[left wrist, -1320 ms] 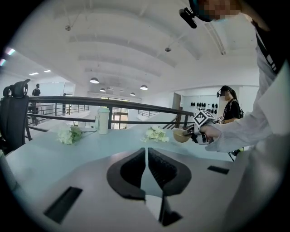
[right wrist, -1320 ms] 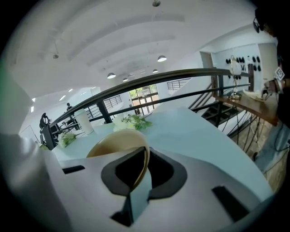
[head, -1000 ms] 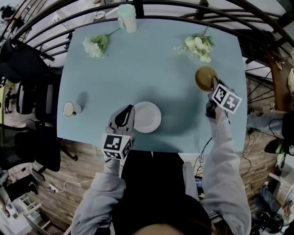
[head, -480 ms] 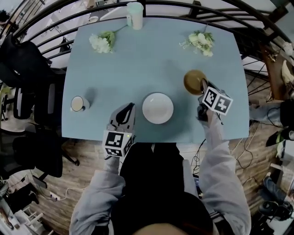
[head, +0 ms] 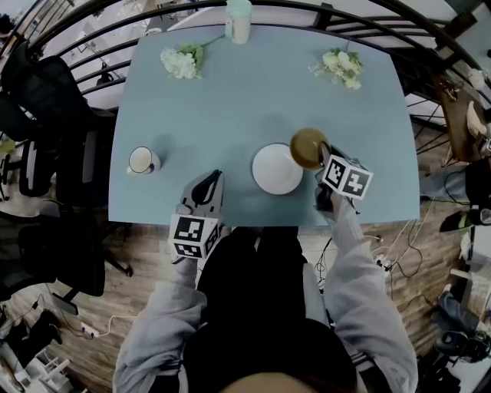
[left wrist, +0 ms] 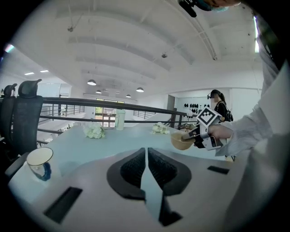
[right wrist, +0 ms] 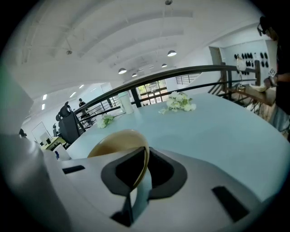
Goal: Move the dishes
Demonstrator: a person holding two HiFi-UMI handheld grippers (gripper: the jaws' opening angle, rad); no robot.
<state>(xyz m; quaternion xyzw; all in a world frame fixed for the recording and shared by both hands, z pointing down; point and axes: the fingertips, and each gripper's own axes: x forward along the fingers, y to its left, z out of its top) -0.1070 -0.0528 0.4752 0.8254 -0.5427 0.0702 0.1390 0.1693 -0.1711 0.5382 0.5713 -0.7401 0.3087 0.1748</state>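
Right gripper (head: 322, 156): the jaws are clamped on the near rim of the brown bowl (head: 308, 146). In the right gripper view the rim of the bowl (right wrist: 118, 141) passes between the two pads, and the bowl tilts up to the left of the gripper (right wrist: 139, 176).

Bowl position: it is held over the light blue table (head: 230, 107). In the head view it overlaps the upper right edge of the white plate (head: 275, 170). Contact between bowl and plate cannot be determined. The left gripper view shows the bowl (left wrist: 181, 142) clear of the table surface.

Left gripper (head: 212, 181): it is located at the near table edge, to the left of the plate and apart from it. Its jaws (left wrist: 146, 168) stand together with only a thin slit between the pads and nothing gripped.

Other items on the table:
- A white mug (head: 143, 160) near the left edge.
- Two bunches of white flowers (head: 182, 61) (head: 341, 65) at the far side.
- A pale tumbler (head: 238, 18) at the far edge.
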